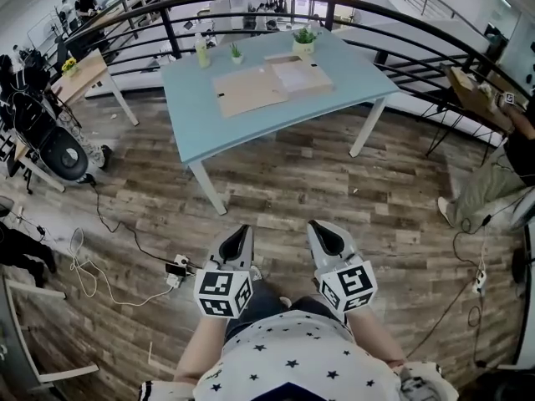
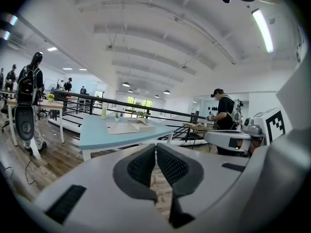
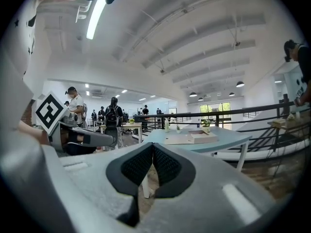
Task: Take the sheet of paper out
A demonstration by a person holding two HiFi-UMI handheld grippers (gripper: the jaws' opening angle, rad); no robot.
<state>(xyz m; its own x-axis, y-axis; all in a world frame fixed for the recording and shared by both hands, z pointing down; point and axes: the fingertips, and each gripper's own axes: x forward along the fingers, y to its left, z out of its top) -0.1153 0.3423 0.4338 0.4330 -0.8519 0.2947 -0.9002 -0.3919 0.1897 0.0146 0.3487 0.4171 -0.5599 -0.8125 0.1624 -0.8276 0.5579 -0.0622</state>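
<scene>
The person is standing on the wooden floor [image 1: 284, 182], well apart from the blue counter [image 1: 188, 107], so the step in hand looks like the approach; nothing is being handled yet. The left gripper [image 1: 242, 230] and right gripper [image 1: 316, 225] are hanging side by side at waist height, pointing toward the counter. Each gripper view is showing its jaws pressed together with nothing between them.

The paper [image 1: 294, 73] is lying in the far half of an open cardboard box [image 1: 249, 92], which is sitting flat on the counter, near a bottle [image 1: 201, 53] and two small plants [image 1: 304, 38].

Next, I judge, the person is needing to close in on the counter, open one pair of jaws, and catch the sheet's edge, perhaps while the other gripper is steadying the box.
</scene>
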